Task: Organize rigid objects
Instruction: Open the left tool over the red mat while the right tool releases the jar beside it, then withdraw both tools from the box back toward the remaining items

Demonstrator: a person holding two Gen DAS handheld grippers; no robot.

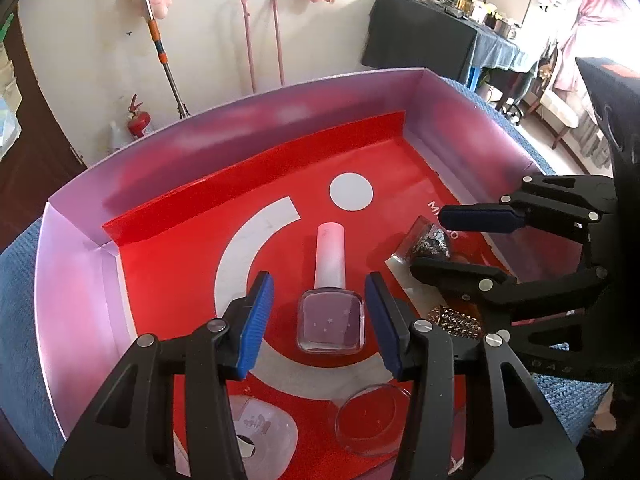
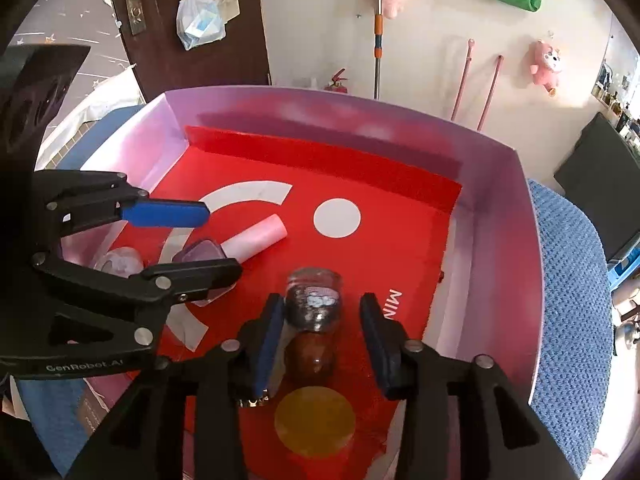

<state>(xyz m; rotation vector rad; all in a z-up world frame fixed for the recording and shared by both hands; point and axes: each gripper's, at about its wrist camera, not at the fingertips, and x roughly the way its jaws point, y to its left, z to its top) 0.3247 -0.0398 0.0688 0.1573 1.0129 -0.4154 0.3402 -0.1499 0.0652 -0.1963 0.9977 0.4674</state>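
Note:
A shallow pink-walled box (image 1: 76,280) with a red lining holds the items. A nail polish bottle (image 1: 330,322), purple with a pale pink cap, lies flat on the red floor. My left gripper (image 1: 320,320) stands open around it, with a gap at each blue pad. In the right wrist view the bottle's cap (image 2: 258,236) shows by the left gripper (image 2: 222,240). A small clear jar of dark glitter (image 2: 314,300) lies between the fingers of my right gripper (image 2: 324,340). The left pad is close to the jar and the right pad stands clear, so the jaws are open.
Near the front of the box lie a brown jar (image 2: 310,356), a yellow round lid (image 2: 314,420), a clear round dish (image 1: 370,420), a clear-white piece (image 1: 260,432) and a gold studded item (image 1: 456,322). A blue knitted cloth (image 2: 568,300) lies under the box.

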